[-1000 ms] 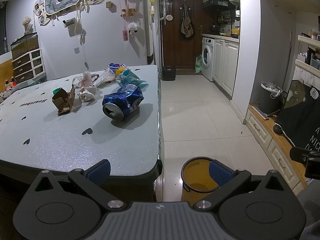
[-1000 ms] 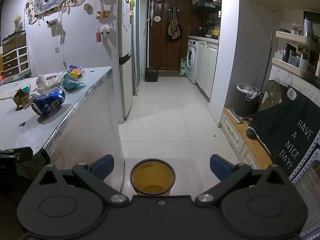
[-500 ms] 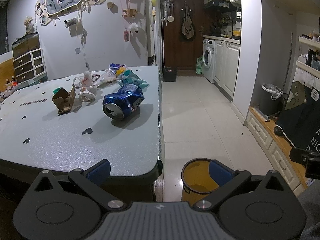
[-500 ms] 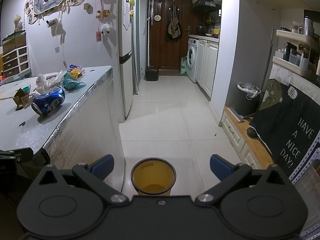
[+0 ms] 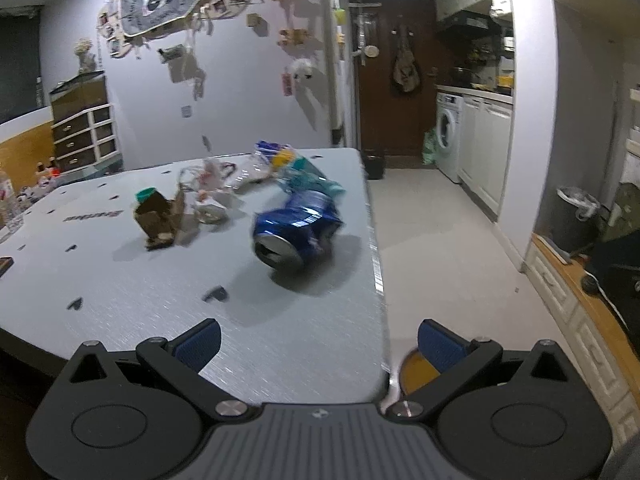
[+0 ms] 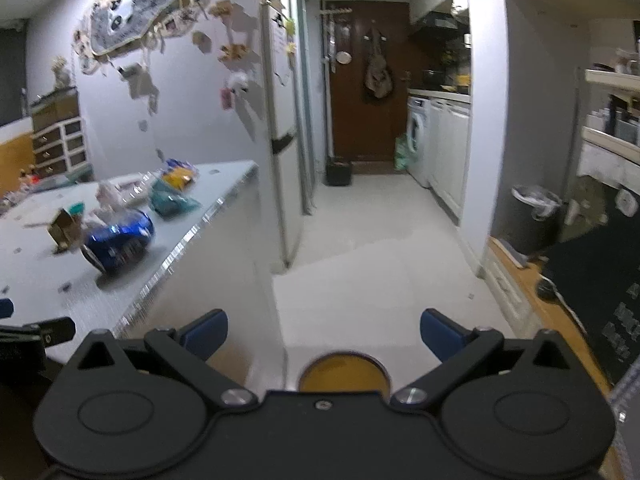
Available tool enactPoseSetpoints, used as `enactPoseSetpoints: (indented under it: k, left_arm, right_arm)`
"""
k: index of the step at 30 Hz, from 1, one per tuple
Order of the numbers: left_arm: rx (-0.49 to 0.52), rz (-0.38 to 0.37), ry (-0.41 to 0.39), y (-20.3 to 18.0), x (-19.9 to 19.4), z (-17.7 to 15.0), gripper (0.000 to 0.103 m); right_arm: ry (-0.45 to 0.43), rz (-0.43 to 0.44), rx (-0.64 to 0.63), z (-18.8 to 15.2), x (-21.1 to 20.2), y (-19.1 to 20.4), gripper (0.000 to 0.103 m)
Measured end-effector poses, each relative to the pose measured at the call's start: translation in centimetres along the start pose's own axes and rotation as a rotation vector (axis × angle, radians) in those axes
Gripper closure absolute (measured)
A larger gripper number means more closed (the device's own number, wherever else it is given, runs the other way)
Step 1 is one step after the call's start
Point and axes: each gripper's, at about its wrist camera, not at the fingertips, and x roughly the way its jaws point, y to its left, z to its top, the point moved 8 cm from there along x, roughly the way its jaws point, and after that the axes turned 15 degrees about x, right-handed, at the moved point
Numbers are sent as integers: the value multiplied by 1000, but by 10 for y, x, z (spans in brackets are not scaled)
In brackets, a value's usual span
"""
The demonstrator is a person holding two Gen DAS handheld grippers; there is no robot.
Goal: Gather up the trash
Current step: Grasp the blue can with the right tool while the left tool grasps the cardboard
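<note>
A crushed blue can point(image 5: 297, 231) lies on the grey table point(image 5: 120, 300) near its right edge; it also shows in the right wrist view point(image 6: 118, 242). Beyond it lie a brown torn carton point(image 5: 158, 220), white crumpled wrappers point(image 5: 210, 204) and teal and yellow packets point(image 5: 304, 176). A yellow bin point(image 6: 344, 374) stands on the floor by the table; its rim shows in the left wrist view point(image 5: 412, 368). My left gripper point(image 5: 318, 342) is open and empty, over the table's near edge, short of the can. My right gripper point(image 6: 323, 332) is open and empty above the bin.
A tiled corridor point(image 6: 380, 240) runs to a brown door point(image 6: 360, 80), with a washing machine point(image 6: 418, 140) and cabinets on the right. A dark bin with a white liner point(image 6: 534, 216) stands by the right wall. A fridge point(image 6: 280, 140) stands past the table.
Both grippers have moved forward and up: the can looks nearer in the left view, and the yellow bin has dropped lower in both views. Jaws stay open.
</note>
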Motion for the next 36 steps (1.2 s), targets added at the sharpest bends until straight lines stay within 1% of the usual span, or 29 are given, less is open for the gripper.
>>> enactPoseSetpoints:
  k: [8,13,15,18,23,25,28,30,33,36]
  left_arm:
    - [-31,86,-1,60,25,15,0]
    - [-48,156,18,106,43,24,0]
    - [-56,172,22,120,49,27,0]
    - [-73,172,33,140,63,32,0]
    - [-81,160,93,163,95,35,0]
    - [-80,137,116,166,111,34,0]
    - [-72,101,154,167,133,31,0]
    - [-57,72,161,166,146,29,0]
    - [-25,85,161,170,164,29,0]
    - [5,100,164,177,181,27,0]
  right_arm:
    - [-3,109,15,32,42,43,0]
    - [33,167,20,46,70,71,0]
    - [46,196,10,51,82,84,0]
    - [75,228,34,59,103,104,0]
    - [125,335,71,68,137,136,0]
    - [153,390,101,68,147,144,0]
    - [192,480,147,63,159,148,0]
    - [209,507,184,62,164,148,0]
    - [222,564,259,60,175,147,0]
    - [291,597,347,56,192,145,0]
